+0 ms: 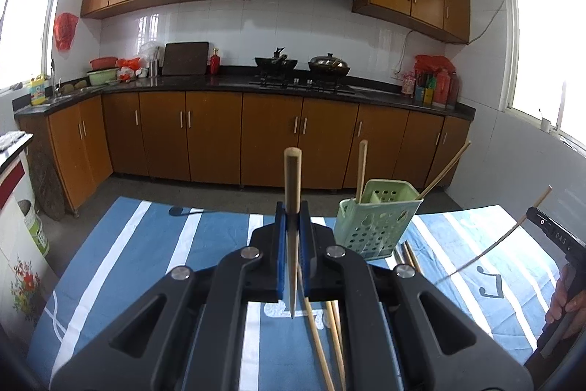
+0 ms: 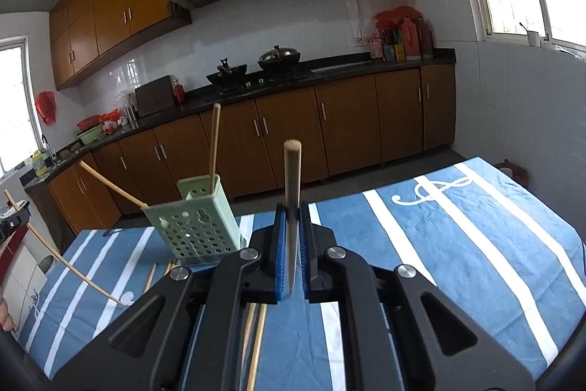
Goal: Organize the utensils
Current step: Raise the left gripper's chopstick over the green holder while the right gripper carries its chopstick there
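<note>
A pale green perforated utensil holder point(image 1: 377, 220) stands on the blue striped tablecloth point(image 1: 154, 244), with two wooden chopsticks point(image 1: 362, 167) standing in it. My left gripper point(image 1: 293, 218) is shut on an upright wooden chopstick point(image 1: 293, 178), left of the holder. My right gripper point(image 2: 292, 218) is shut on another upright chopstick point(image 2: 292, 171), right of the holder point(image 2: 194, 222). The right gripper also shows at the right edge of the left wrist view point(image 1: 527, 217). Loose chopsticks point(image 1: 326, 343) lie on the cloth under the grippers.
The table's far edge drops to a grey floor point(image 1: 205, 189). Brown kitchen cabinets point(image 1: 271, 134) and a dark counter with a stove and pans point(image 1: 304, 68) run along the back wall. A white appliance point(image 1: 18, 226) stands at the left.
</note>
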Demonstrator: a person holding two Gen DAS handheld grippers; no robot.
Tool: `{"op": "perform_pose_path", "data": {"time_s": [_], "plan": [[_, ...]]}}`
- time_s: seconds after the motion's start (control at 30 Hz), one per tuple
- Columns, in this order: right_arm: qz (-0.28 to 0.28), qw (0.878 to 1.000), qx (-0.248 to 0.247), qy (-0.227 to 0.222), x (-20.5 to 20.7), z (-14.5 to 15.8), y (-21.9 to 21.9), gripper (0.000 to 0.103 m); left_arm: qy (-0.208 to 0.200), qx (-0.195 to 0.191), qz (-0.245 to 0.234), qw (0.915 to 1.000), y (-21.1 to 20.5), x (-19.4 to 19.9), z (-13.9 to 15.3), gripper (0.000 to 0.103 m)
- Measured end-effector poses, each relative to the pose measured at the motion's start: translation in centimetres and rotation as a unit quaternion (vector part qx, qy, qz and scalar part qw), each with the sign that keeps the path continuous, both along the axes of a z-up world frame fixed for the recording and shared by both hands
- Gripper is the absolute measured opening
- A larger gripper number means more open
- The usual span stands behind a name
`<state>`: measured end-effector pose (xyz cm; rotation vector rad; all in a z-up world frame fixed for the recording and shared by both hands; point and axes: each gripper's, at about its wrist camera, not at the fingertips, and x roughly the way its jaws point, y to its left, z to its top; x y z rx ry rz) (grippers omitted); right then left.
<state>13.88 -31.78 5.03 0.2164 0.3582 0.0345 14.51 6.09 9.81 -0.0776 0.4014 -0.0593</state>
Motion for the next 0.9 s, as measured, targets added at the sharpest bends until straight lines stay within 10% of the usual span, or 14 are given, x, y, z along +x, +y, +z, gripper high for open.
{"op": "perform_pose_path", "data": {"time_s": [0.63, 0.9], "plan": [[0.053, 0.986, 0.047, -0.151, 2.6, 10.5, 3.8, 0.008, -0.105, -0.043, -0.056, 0.992, -6.9, 4.6, 10.3, 0.008], [0.043, 0.985, 0.05, -0.157, 7.6, 9.8, 5.4, 0.008, -0.097, -0.06, -0.035, 0.9929, -7.6, 10.1, 9.0, 0.008]]}}
